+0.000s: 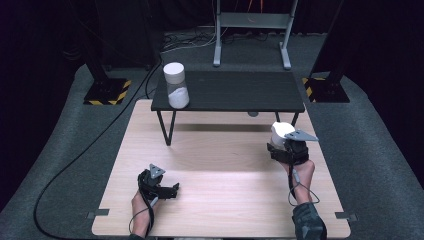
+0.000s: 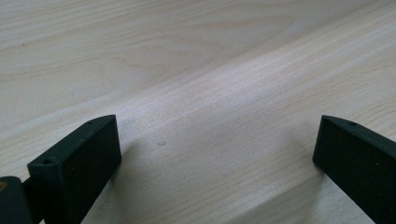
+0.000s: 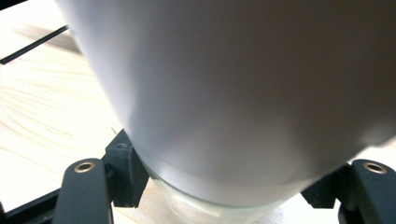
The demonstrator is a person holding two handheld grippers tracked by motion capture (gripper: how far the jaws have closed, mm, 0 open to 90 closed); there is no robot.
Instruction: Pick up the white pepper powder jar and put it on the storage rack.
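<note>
Right gripper [image 1: 284,142] jaws clamped on a white-lidded, cylindrical clear jar [image 1: 281,131], pads pressing both sides of its body; in the right gripper view the white jar [image 3: 233,93] looms right in front of the camera, glassy rim at the bottom between the two black jaws. Jar sits at the right side of the pale wooden table [image 1: 220,200], just in front of the low black shelf-like stand [image 1: 235,92], and looks lifted slightly off the wood, though contact is hard to tell. Long axis roughly upright, lid end up. Left gripper [image 1: 167,190] jaws spread wide, nothing between them, resting low at the near left of the table, well apart from the jar. A second white-lidded jar with white powder [image 1: 176,85] stands on the stand's left end. Key relation: the stand's top lies ahead of and above the held jar, so the right hand is the nearer one; likely next move is up and forward onto the stand, keeping the jar vertical.
</note>
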